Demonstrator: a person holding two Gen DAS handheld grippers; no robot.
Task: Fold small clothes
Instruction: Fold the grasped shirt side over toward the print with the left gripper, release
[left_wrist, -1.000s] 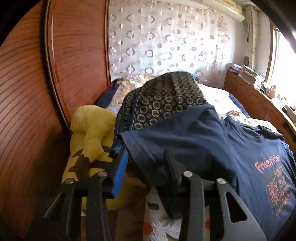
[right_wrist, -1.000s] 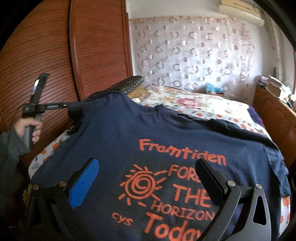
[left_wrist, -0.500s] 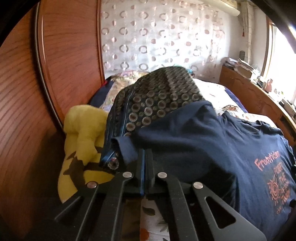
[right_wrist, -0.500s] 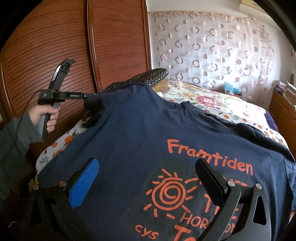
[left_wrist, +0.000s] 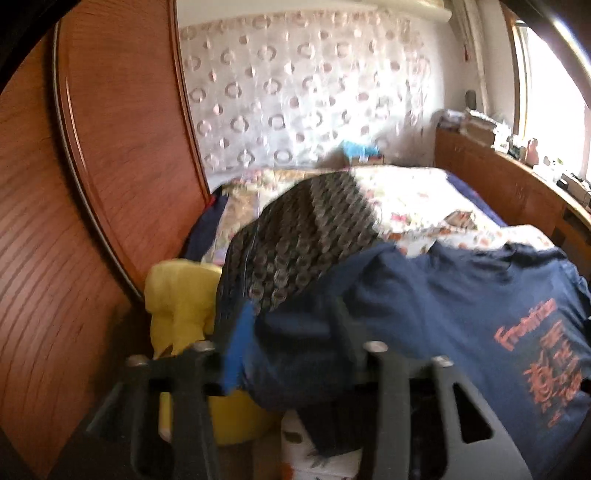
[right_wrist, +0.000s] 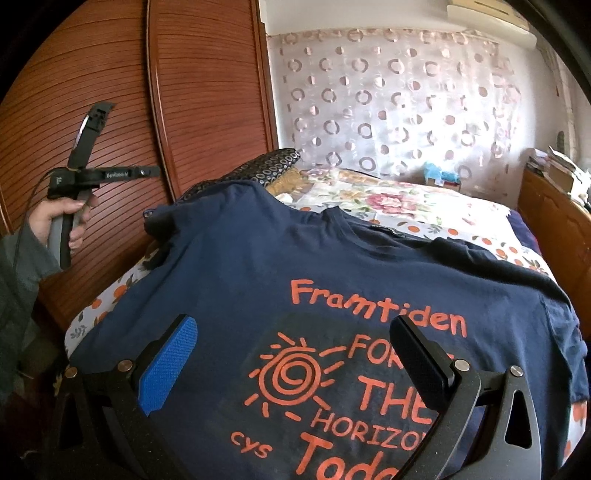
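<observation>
A navy T-shirt with orange print lies spread face up on the bed; it also shows in the left wrist view. Its left sleeve is bunched against a dark patterned pillow. My left gripper is open, its jaws standing either side of that sleeve. In the right wrist view the left gripper is held in a hand away from the shirt, near the wardrobe. My right gripper is wide open and empty above the printed chest.
A dark ring-patterned pillow and a yellow cushion lie at the bed's left edge beside the wooden wardrobe. The floral bedspread stretches behind. A wooden sideboard with clutter runs along the right.
My left gripper shut on the sleeve half a second ago, then opened and drew back from the shirt. The right gripper stayed open and shifted a little forward over the print.
</observation>
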